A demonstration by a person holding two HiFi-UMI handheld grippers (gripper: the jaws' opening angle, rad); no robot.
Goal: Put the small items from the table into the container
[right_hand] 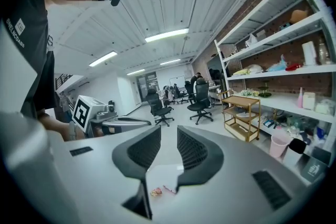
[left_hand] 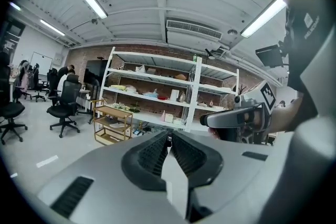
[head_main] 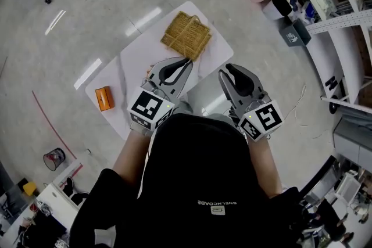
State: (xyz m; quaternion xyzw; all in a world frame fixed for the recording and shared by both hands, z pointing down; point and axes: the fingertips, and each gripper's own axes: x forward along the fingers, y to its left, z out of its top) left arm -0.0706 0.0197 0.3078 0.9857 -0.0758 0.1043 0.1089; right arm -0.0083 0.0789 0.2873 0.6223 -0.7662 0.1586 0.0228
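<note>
— Woven straw, that basket (head_main: 186, 36): one only, at the far end of the white bench (head_main: 139, 58). What goes into it?

— I count one orange box (head_main: 104, 98) near the bench's left edge, and two tiny bits just below the right gripper (right_hand: 168, 136): a crumpled wrapped piece (right_hand: 156, 192) and a thin pink strip (right_hand: 169, 189), lying near each other.

— How would they handle?

— Light, I'd judge, and lying flat; the strip looks easy to miss. Pinch each across its middle, low against the bench. The box looks stiff; take it by its long sides.

— And the jaws?

— The right gripper's jaws stand apart, empty. The left gripper (left_hand: 169, 136) has its jaws closed tip to tip, holding nothing.
</note>
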